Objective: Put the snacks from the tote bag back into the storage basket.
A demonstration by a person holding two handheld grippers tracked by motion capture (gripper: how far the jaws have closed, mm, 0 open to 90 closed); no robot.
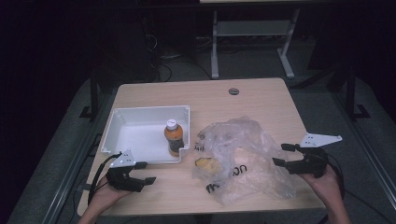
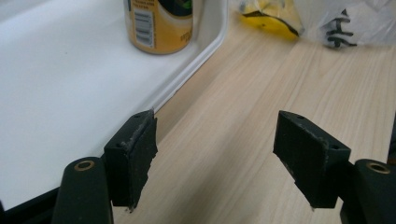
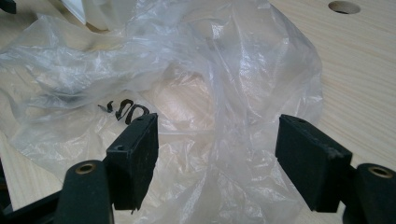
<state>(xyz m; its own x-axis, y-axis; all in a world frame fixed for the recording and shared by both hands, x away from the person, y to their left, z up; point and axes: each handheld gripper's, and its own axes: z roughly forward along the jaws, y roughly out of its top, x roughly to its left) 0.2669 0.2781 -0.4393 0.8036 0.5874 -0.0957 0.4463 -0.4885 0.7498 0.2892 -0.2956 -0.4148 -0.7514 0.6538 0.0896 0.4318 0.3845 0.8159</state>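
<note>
Both claws gape wide and empty: the right claw point(image 1: 284, 155) at the crumpled plastic bag point(image 1: 243, 156) mid-worktop point(image 1: 261, 98), the left claw point(image 1: 145, 172) beside the white tray point(image 1: 140, 119) holding a bottle point(image 1: 172, 136). I reckon the flimsy bag could slip or tear if pinched thinly.

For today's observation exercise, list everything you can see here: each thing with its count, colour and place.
table: one, light wood, under everything
round hole: one, grey-rimmed, far middle of table
tray: one, white, left on table
bottle: one, orange with white cap, upright in tray's near right corner
plastic bag: one, clear with black print, crumpled, right of tray
yellow item: one, at bag's left edge
left hand-held gripper: black, open, near tray's front edge
right hand-held gripper: black, open, at bag's right edge
</note>
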